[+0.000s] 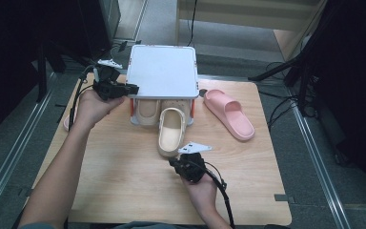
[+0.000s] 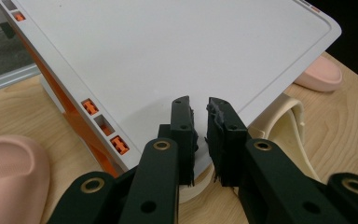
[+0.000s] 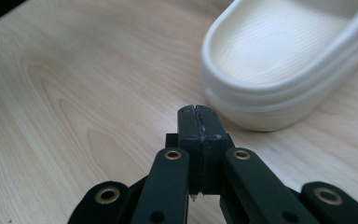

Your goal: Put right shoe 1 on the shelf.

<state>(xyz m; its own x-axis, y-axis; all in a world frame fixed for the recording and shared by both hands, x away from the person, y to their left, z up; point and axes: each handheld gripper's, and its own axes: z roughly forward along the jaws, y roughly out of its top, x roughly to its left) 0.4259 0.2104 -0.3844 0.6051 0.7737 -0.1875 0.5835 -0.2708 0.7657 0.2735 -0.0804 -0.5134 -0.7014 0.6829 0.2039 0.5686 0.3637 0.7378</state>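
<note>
Cream slipper [image 1: 170,131] half under white rack [image 1: 162,70], right gripper [image 3: 198,122] pressed closed — empty, left gripper [image 2: 200,122] slightly parted — nothing held.

Tabletop [image 1: 124,186]: light wood grain, rounded corners, evenly lit from above. Floor [image 1: 248,47]: grey, around the tabletop on all sides. Metal rails [image 1: 9,157]: silvery, on the floor left and right of the tabletop. Black stand legs [image 1: 286,69]: beyond the tabletop's far right corner, cables beside them. Dark surroundings [image 1: 9,38]: left and right of the tabletop, unlit.
</note>
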